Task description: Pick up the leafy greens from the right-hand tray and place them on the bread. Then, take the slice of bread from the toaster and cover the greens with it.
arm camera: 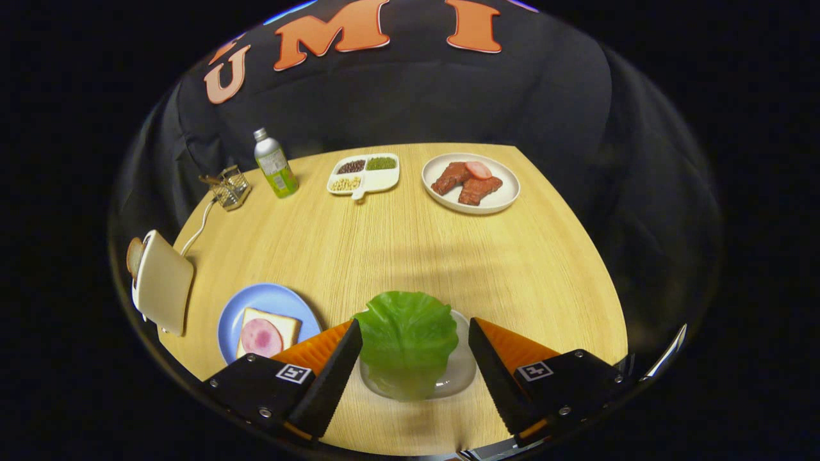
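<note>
Leafy greens (406,339), one bright green crinkled leaf, lying on a clear tray (462,368) on the wooden surface (410,250), between the two fingers of the claw (415,333). Claw spread wide, released, its orange-and-black fingers (333,368) either side of the leaf, neither pressing on it; left finger close beside the leaf's edge, right finger apart from it. To the left of the fingers, a blue plate (269,301) with a bread slice (282,323) topped by a round pink ham slice (261,337). Further left, a cream toaster (163,282) with a slice of bread (134,256) standing in its slot. Well beyond, a white plate of meat (471,182), a divided dish of beans (364,174), a green bottle (275,163) and a small wire basket (229,187).
</note>
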Tool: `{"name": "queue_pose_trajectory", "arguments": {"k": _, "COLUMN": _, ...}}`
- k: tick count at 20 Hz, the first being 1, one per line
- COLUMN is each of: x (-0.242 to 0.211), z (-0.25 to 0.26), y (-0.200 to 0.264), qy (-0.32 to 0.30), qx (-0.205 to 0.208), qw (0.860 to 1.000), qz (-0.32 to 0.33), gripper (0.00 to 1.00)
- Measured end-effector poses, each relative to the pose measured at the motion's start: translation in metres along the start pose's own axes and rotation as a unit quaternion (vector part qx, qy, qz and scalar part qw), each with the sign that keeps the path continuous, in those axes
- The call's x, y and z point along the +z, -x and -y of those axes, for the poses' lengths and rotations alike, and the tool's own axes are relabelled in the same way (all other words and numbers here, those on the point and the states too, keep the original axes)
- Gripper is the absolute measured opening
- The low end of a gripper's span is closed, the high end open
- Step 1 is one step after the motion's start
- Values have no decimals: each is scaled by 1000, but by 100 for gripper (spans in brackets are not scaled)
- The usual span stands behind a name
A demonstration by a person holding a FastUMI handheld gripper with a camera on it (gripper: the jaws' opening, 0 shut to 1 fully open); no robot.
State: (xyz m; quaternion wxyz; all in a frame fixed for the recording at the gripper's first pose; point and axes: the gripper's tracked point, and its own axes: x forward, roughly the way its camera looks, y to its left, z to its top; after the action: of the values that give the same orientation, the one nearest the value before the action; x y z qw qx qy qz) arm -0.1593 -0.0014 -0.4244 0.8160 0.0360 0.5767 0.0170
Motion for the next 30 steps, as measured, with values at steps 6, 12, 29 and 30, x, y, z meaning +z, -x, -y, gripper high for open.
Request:
{"name": "queue_pose_trajectory", "arguments": {"k": 6, "x": -30, "z": -9, "y": -33, "qy": 34, "qx": 5, "qw": 998, "qz": -55, "gripper": 97}}
{"name": "queue_pose_trajectory", "arguments": {"k": 12, "x": -47, "z": -5, "y": -59, "qy": 54, "qx": -8, "qw": 994, "qz": -96, "gripper": 95}}
{"name": "queue_pose_trajectory", "arguments": {"k": 29, "x": -49, "z": -19, "y": -66, "qy": 36, "qx": 7, "qw": 993, "qz": -110, "gripper": 13}}
{"name": "queue_pose_trajectory", "arguments": {"k": 30, "x": -46, "z": -21, "y": -61, "qy": 27, "qx": 11, "qw": 994, "qz": -109, "gripper": 8}}
